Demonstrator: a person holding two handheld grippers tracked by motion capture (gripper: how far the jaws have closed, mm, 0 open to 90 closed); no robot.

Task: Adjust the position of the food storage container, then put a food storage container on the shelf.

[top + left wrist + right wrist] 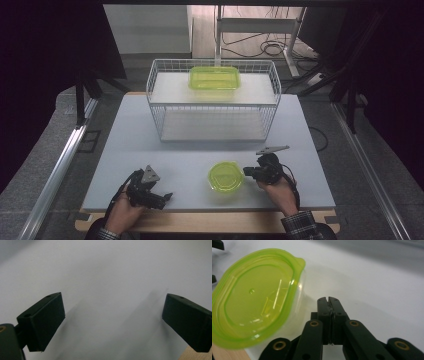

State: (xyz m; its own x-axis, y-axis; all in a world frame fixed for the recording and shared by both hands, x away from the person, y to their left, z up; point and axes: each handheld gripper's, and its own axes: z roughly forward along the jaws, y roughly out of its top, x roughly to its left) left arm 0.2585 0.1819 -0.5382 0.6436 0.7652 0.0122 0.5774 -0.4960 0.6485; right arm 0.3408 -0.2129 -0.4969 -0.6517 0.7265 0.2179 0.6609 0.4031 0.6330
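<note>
1. My right tongs are pressed fully together with nothing between them, just beside the small round clear plastic container with a lime-green lid, not touching it.
2. That container sits on the pale grey tabletop near its front edge, between my two hands and closer to the right one.
3. My left tongs are spread wide and empty, low over bare tabletop, well apart from the container.
4. I judge the container light and thin-walled: stiff enough at the lid's rim, but the clear walls would likely flex under a hard squeeze, and the glossy plastic looks slippery.
5. The lid has a small tab on its rim; I would take hold there or across the rim, where the plastic is doubled and firmest.
6. Behind stands a white wire basket with a rectangular lime-green lidded box on its upper shelf.
7. To grip anything, my right tongs must open first.
</note>
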